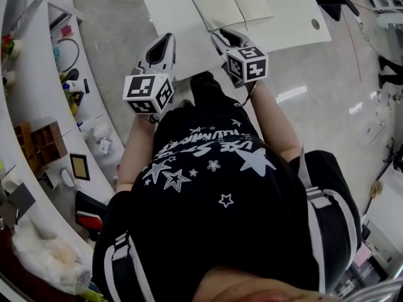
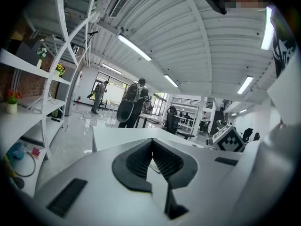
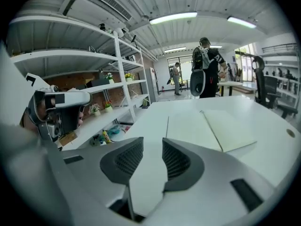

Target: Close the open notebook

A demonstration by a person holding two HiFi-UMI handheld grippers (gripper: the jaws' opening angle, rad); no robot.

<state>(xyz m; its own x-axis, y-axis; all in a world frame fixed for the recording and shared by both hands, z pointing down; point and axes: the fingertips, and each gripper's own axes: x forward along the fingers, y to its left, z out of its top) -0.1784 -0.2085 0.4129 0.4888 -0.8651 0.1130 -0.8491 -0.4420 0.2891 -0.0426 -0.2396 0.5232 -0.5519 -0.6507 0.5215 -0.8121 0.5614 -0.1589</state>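
White table (image 1: 293,14): notebook (image 1: 230,2) open flat, blank cream pages; left gripper (image 1: 166,38) closed, right gripper (image 1: 221,36) parted, empty.

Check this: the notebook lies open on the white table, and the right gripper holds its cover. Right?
No. The right gripper holds nothing: the right gripper view shows its jaws apart and empty, short of the open notebook on the white table.

Open-plan office: white desks (image 3: 277,126), swivel chairs (image 3: 262,79), shelving (image 3: 70,55), strip lights (image 3: 174,17)
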